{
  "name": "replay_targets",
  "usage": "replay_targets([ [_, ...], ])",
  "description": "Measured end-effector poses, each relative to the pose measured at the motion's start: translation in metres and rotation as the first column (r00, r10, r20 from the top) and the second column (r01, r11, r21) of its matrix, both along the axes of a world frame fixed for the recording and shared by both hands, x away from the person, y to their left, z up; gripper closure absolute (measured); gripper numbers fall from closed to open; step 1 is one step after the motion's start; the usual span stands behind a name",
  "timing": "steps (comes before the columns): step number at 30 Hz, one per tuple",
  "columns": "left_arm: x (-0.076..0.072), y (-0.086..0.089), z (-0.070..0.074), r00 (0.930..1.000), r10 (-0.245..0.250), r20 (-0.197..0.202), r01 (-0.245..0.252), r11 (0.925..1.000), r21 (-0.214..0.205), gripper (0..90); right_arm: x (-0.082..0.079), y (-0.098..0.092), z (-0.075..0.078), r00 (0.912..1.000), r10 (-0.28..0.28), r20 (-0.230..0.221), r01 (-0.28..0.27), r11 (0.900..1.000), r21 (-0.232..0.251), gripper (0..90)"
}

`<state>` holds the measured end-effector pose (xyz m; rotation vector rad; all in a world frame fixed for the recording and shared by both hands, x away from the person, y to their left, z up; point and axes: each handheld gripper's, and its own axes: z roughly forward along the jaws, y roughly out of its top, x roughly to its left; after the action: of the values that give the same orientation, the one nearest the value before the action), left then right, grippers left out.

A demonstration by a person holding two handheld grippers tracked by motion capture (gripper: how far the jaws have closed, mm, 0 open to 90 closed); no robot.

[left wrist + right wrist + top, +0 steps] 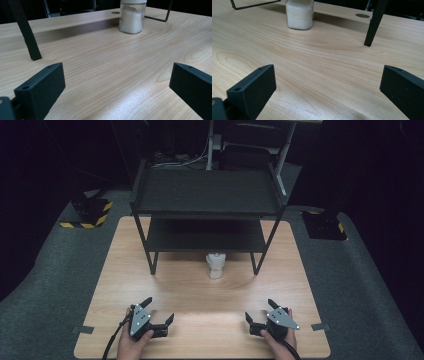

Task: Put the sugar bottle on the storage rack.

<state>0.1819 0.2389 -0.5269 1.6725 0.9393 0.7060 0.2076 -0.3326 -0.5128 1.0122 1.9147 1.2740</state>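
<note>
Standing upright under the black metal shelf rack (207, 207), the clear glass jar of white granules (216, 265) lies ahead, midway between both hand-held grippers, left (155, 314) and right (260, 312), each gaping wide and empty on the tabletop (200, 295).

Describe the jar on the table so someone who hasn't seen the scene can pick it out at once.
On the wooden table stands a black two-tier shelf rack. At its front edge, between the front legs and right of centre, stands a small clear glass jar of white granules. It is the only loose object on the table; both shelves are bare.
</note>
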Motion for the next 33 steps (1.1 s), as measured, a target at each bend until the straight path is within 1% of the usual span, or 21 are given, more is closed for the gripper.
replay_targets([
  [3,0.001,0.001,0.0,1.0,-0.002,-0.005,0.002,1.0,-0.006,0.4,0.0,0.0,0.0,1.0,0.003,0.0,-0.003,1.0,-0.002,0.3],
  [6,0.002,0.001,0.001,0.9999,-0.002,-0.012,0.002,0.9999,-0.012,0.5,0.001,0.0,0.001,0.9998,0.018,0.001,-0.018,0.9997,-0.018,0.3],
  [9,0.003,0.001,0.0,0.9999,-0.003,-0.014,0.003,0.9998,-0.018,0.4,0.001,0.0,0.001,0.9999,0.016,-0.001,-0.016,0.9998,-0.013,0.3],
  [25,0.002,0.0,0.001,0.9999,-0.004,-0.01,0.004,1.0,-0.006,0.4,0.0,0.001,0.001,0.9999,0.014,0.002,-0.014,0.9997,-0.021,0.3],
  [27,0.002,0.0,0.001,0.9999,-0.006,-0.011,0.006,1.0,-0.007,0.4,0.001,0.001,0.002,0.9999,0.014,0.0,-0.014,0.9997,-0.02,0.3],
  [29,0.002,0.001,0.001,0.9999,-0.006,-0.014,0.006,0.9999,-0.008,0.4,0.002,0.002,0.004,0.9999,-0.004,-0.014,0.004,1.0,-0.005,0.3],
  [30,0.002,0.001,0.001,0.9999,-0.006,-0.014,0.006,0.9999,-0.008,0.4,0.003,0.001,0.006,0.9997,-0.004,-0.024,0.004,1.0,0.005,0.3],
  [33,0.003,0.001,0.001,0.9998,-0.008,-0.016,0.008,0.9999,-0.009,0.4,0.004,0.002,0.012,0.9998,0.003,-0.022,-0.003,1.0,0.008,0.3],
])
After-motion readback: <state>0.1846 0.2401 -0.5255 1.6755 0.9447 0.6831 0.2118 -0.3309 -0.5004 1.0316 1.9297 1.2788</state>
